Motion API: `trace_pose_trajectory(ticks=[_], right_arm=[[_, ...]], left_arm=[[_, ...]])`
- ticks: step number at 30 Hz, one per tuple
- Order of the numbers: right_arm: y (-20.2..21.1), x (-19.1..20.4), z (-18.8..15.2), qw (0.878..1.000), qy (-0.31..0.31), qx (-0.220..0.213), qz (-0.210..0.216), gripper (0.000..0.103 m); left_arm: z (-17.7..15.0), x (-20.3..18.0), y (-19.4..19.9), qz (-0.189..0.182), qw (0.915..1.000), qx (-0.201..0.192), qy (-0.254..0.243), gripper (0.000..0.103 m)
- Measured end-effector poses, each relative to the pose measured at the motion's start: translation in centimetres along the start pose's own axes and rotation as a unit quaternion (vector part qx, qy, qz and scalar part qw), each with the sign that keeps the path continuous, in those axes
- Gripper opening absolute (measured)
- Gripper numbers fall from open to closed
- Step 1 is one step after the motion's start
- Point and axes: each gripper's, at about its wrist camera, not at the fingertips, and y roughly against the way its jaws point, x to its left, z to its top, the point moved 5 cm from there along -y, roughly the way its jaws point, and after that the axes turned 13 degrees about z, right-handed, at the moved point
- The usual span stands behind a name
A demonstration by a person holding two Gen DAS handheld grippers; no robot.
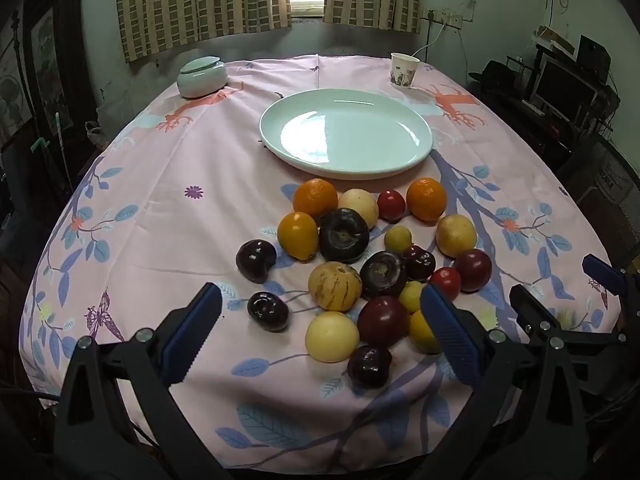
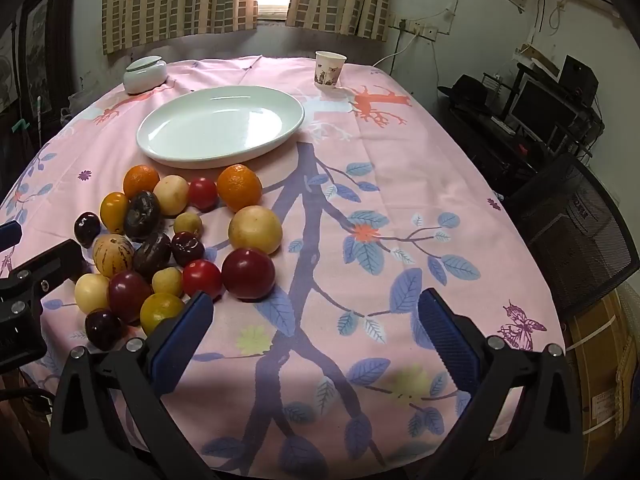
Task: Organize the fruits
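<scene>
A heap of mixed fruit lies on the pink floral tablecloth (image 1: 180, 232): oranges (image 1: 315, 198), dark plums (image 1: 343, 235), red plums (image 1: 382, 321), pale yellow fruit (image 1: 332, 336) and a striped melon-like fruit (image 1: 334, 286). The heap also shows in the right wrist view, with a red plum (image 2: 248, 274) nearest. A pale green oval plate (image 1: 346, 132) (image 2: 220, 126) stands bare behind the heap. My left gripper (image 1: 320, 340) is open and empty, just before the near fruits. My right gripper (image 2: 316, 340) is open and empty over bare cloth, right of the heap.
A lidded pale green jar (image 1: 202, 78) (image 2: 145, 74) stands at the back left, a paper cup (image 1: 404, 70) (image 2: 329, 70) at the back right. A black mesh chair (image 2: 576, 232) and a desk with monitors (image 2: 540, 108) stand beyond the table's right edge.
</scene>
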Motion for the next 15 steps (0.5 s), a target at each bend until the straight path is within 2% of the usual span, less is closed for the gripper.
trace_pose_trajectory(ticks=[15], right_arm=[[-0.06, 0.21, -0.05, 1.0, 0.001, 0.002, 0.002, 0.102]], left_arm=[[0.01, -0.01, 0.02, 0.002, 1.0, -0.002, -0.002, 0.101]])
